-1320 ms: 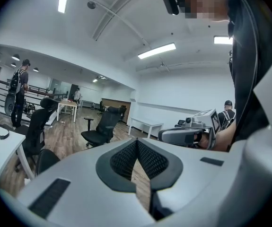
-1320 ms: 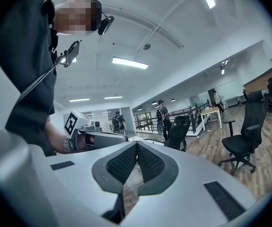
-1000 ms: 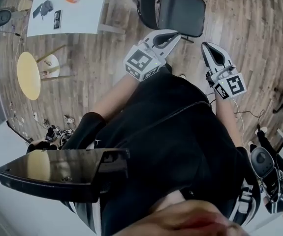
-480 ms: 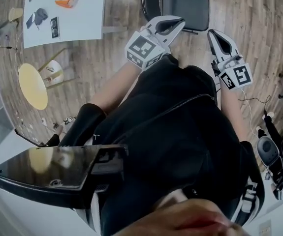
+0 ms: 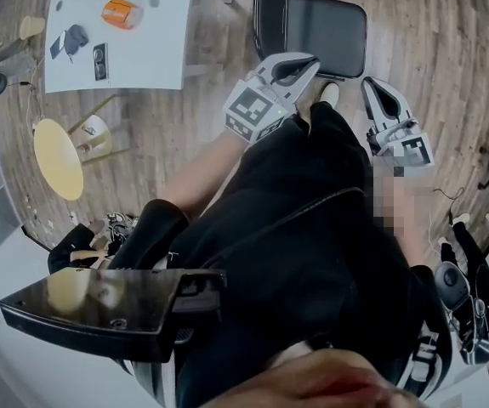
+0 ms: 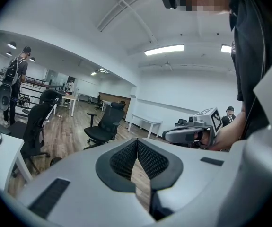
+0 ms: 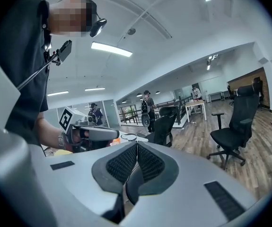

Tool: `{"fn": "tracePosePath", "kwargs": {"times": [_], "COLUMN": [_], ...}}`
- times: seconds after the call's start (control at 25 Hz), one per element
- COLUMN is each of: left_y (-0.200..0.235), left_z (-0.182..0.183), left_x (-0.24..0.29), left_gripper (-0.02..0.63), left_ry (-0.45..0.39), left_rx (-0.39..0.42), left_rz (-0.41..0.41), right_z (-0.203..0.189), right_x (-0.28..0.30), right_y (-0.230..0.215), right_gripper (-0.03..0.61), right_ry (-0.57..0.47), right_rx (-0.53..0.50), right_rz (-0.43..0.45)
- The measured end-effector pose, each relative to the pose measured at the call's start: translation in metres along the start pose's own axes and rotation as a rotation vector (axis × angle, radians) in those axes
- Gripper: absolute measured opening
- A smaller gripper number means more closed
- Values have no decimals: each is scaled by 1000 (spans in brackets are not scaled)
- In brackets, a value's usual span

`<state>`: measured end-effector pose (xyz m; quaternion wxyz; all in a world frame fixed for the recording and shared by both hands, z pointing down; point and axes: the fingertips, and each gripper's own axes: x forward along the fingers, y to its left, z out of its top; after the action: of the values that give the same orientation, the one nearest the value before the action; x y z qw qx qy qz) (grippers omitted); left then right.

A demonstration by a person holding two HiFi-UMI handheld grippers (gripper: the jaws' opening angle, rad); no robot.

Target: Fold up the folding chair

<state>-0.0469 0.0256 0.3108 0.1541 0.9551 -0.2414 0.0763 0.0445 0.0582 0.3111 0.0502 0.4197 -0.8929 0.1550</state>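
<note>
- Folding chair (image 5: pixel 325 34) stands on the wood floor at 12 to 1 o'clock in the head view. It looks unfolded, with the black seat lying flat and the backrest rising at its 9 o'clock side.
- Left tool (image 5: pixel 305 60) is fully closed with the pads meeting, and its own view shows nothing between them. In the head view its tip points toward 1 o'clock, near the seat's near edge. I can't tell if it touches, but it looks apart.
- Right tool (image 5: pixel 370 85) is also pressed shut and empty. It sits at 3 o'clock of the left tool, with its tip toward 11 o'clock, just beside the seat's near right corner.
- Both gripper views look out over the room, and the chair is in neither.
- White surface (image 5: pixel 112 45) with an orange item (image 5: pixel 121 13) lies at 10 to 11 o'clock, well apart from the chair and no part of the job.
- Step in hand, as I judge it, is the approach. No hold has been taken and folding has not begun.
- Next move calls for opening at least one tool and setting it on the seat's front edge or the frame. The seat is then tipped up toward the backrest while the other tool steadies the back.
</note>
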Motion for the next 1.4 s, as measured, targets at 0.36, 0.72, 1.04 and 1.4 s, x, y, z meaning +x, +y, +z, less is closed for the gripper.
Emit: {"fn": "tracePosePath", "kwargs": {"times": [0.36,0.72,1.04,1.4], "left_y": [16,59,156,254], "left_z": [-9,-69,-112,-179], "left_x": [36,101,67,16], "left_gripper": [6,6,50,211], "left_ry": [14,107,224,443], "left_rx": [-79,-121,-227,-335], "left_rz": [51,119,338,566], "right_z": [-40,-117,-207,-341], "right_x": [18,55,84,116], "right_y": [-53,-130,-197,-281], "right_gripper": [11,12,15,219], "right_ry": [39,76,82,220], "right_rx": [57,140,321,540], "right_rz": [42,79,157,161]}}
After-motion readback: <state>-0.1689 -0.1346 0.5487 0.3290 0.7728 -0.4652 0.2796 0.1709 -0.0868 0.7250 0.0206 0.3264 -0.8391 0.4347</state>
